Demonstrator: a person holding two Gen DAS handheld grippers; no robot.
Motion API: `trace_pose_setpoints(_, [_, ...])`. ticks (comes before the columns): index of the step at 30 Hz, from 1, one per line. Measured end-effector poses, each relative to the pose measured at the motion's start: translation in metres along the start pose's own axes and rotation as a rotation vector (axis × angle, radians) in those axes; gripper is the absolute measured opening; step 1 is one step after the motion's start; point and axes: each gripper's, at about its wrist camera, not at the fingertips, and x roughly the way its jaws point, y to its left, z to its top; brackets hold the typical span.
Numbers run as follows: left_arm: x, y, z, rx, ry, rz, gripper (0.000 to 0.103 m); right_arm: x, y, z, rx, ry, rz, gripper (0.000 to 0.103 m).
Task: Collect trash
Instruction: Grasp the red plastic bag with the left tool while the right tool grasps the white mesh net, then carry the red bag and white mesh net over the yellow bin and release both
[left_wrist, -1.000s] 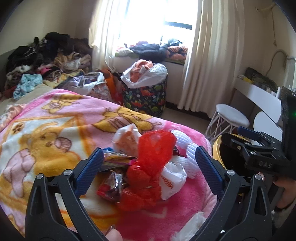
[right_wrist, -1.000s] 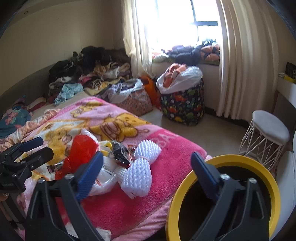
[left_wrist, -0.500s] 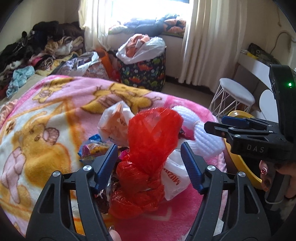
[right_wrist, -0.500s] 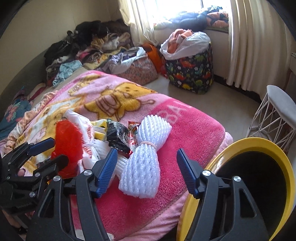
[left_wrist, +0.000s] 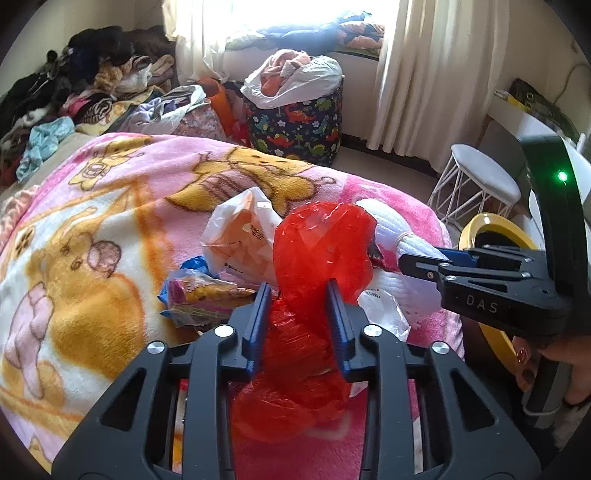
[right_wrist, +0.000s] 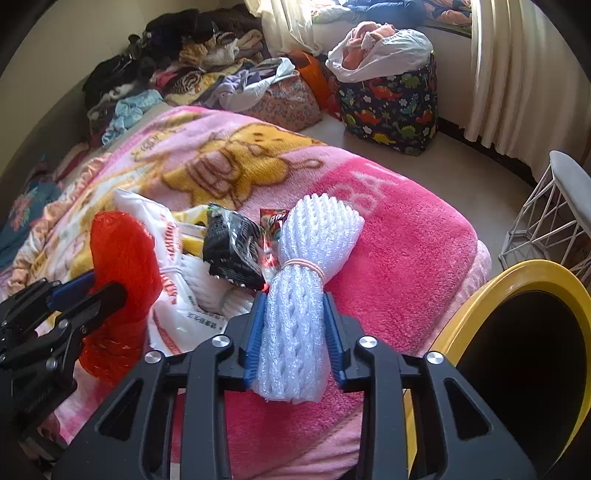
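Red bag (left_wrist: 321, 251) now pinched by left gripper (left_wrist: 297, 295), white foam netting (right_wrist: 299, 295) by right gripper (right_wrist: 293, 306); both wide apart moments ago. Still on blanket (right_wrist: 388, 236), ready for bin (right_wrist: 524, 280).

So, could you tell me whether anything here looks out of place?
Yes: litter on the pink blanket, including a red plastic bag, white foam netting and a black wrapper. Bedding shouldn't hold trash.
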Motion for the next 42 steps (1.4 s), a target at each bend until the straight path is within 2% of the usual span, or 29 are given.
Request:
trace_pose_setpoints(8, [-0.044,0.007,0.014,-0.097,-0.125,-0.07,0.016,-0.038,-0.005,0.0,0.023,-0.097,0.049,0.028])
trace_pose_setpoints(18, [-0.073,-0.001,0.034,-0.16,-0.22,-0.091,0.016,-0.079,-0.006,-0.012,-0.004,-0.192,0.09,0.028])
trace_pose_setpoints(29, [-0.08,-0.031,0.044,-0.167,-0.259,-0.13,0.016,-0.119,-0.025,-0.032,0.009,-0.282,0.087,0.028])
trace_pose_setpoints(42, [-0.068,-0.079,0.045,-0.117,-0.246,-0.197,0.016,-0.148,-0.064,-0.059,0.099,-0.325,0.047,0.028])
